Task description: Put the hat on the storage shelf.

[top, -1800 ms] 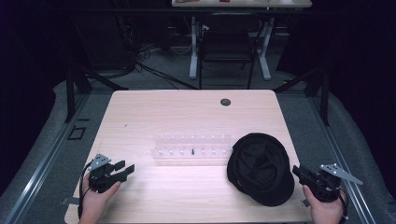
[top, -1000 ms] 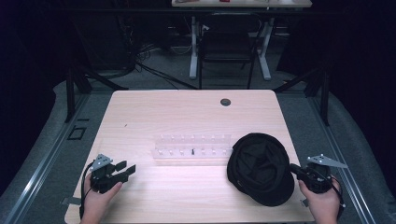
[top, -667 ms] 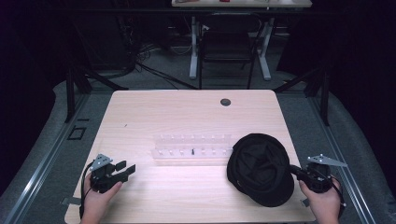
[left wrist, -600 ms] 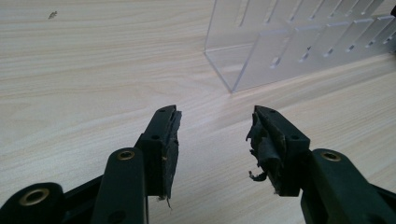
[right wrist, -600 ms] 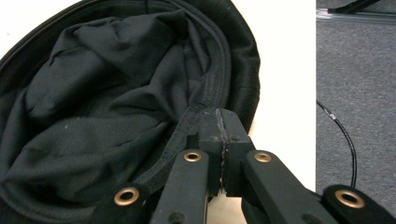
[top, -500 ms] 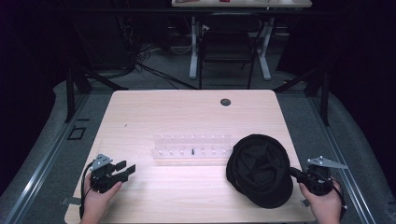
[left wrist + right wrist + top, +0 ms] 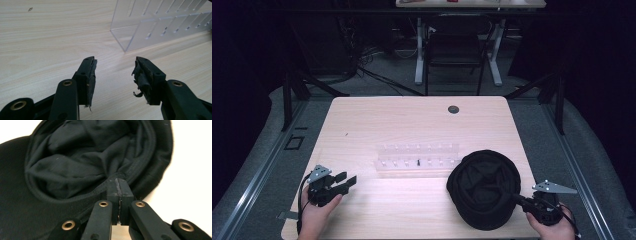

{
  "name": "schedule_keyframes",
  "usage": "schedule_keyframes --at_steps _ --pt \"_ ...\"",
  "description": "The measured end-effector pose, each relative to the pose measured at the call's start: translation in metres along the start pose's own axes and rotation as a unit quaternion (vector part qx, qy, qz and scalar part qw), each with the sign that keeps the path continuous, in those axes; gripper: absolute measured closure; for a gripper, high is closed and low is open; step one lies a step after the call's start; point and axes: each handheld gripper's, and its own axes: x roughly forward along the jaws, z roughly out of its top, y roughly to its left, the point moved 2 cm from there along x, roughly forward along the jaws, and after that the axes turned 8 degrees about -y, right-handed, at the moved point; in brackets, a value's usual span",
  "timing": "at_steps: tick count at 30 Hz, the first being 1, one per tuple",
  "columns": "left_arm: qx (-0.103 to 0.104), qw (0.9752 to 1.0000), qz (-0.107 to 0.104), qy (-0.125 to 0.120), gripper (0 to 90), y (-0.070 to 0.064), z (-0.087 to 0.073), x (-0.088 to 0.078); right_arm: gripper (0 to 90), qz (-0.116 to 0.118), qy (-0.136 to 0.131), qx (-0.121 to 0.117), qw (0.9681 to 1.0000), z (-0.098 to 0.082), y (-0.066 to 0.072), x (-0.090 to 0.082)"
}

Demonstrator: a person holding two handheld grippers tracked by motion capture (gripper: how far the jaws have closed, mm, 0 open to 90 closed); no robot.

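A black cap [image 7: 483, 187] lies on the pale wooden table [image 7: 412, 120], just right of the clear rack [image 7: 417, 156]. The right gripper [image 7: 518, 199] pinches its rim; the left gripper [image 7: 347, 181] gapes empty. Dark room.

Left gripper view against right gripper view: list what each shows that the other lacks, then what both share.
Left gripper view alone: the left gripper with jaws open and nothing between them, frayed tape on their pads, and the corner of a clear plastic rack just ahead.
Right gripper view alone: the right gripper shut on the rim of a black cap lying with its inside up.
Both: the pale wooden table underneath and black jaws rising from the bottom edge.
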Motion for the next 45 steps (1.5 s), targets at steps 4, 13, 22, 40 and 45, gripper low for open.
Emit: schedule_keyframes --at_steps 4,13,22,40,45 --pt "-0.001 1.0 -0.001 0.0 51.1 -0.001 0.0 0.001 90.0 0.025 0.009 -0.003 0.9996 -0.004 0.015 -0.001" --pt "0.008 0.9999 -0.015 0.0 51.2 -0.012 0.001 0.001 90.0 0.094 0.036 -0.034 0.9944 -0.004 0.057 0.009" --pt "0.016 0.9972 -0.071 0.017 51.8 -0.058 0.009 0.007 89.9 0.098 0.037 -0.059 0.9927 -0.002 0.074 0.022" --pt "0.083 0.9879 -0.12 0.052 51.7 -0.115 0.01 0.034 68.9 -0.052 -0.055 0.006 0.9971 0.02 -0.003 0.007" --pt "0.076 0.9901 -0.109 0.047 51.6 -0.107 0.01 0.033 63.6 -0.055 -0.049 0.038 0.9966 0.025 -0.02 0.016"
